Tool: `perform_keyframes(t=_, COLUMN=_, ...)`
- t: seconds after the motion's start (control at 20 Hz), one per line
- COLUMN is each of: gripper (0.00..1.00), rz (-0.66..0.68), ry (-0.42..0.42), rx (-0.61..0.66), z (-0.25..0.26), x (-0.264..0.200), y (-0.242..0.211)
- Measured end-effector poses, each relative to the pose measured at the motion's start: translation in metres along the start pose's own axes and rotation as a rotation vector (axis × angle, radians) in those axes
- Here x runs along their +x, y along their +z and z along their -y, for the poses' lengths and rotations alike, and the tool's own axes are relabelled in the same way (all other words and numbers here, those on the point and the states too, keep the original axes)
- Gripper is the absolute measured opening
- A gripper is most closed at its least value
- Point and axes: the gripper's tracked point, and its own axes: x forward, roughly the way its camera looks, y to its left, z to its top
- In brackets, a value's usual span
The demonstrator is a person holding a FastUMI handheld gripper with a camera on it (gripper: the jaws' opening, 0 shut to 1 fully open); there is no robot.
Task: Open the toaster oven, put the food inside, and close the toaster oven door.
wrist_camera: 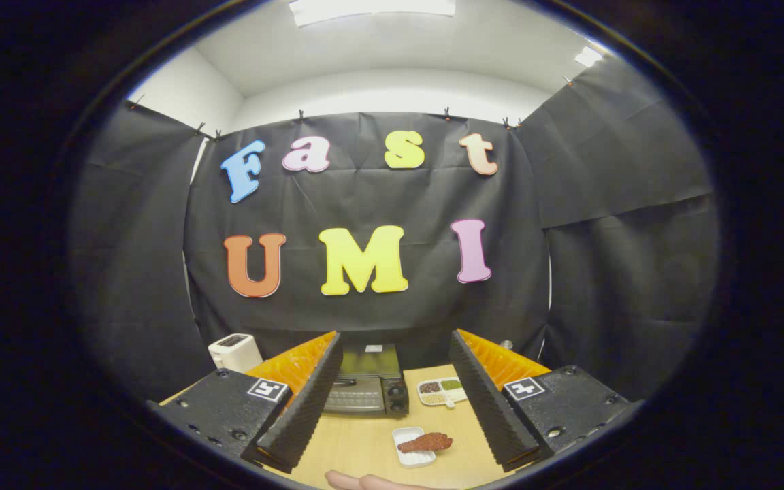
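Ahead, spread tongs (pixel 392 415) frame a white tray (pixel 414 447) holding food (pixel 426 443); toaster oven (pixel 365 381) door shut.

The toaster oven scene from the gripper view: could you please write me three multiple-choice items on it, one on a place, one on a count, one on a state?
1. Where does the small white tray with the food lie?
A. on top of the toaster oven
B. on the wooden table, nearer the gripper than the oven
C. inside the oven

2. How many compartments does the divided dish beside the oven show?
A. three
B. one
C. six

3. How is the toaster oven door?
A. removed
B. fully open
C. closed

Answers: 1 B, the tray rests on the table between the gripper jaws, ahead of the oven. 2 A, three fillings show side by side. 3 C, the door stands flush against the oven's front, and the jaws are wide open, holding nothing.
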Motion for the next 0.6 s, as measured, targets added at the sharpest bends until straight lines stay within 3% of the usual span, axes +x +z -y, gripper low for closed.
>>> perform_keyframes(t=0.4, gripper=1.00, rz=-0.028, ry=0.000, rx=-0.016, z=-0.005, x=0.015, y=-0.015)
perform_keyframes(t=0.6, gripper=1.00, rz=-0.066, ry=-0.006, rx=-0.028, z=-0.013, x=0.045, y=-0.034)
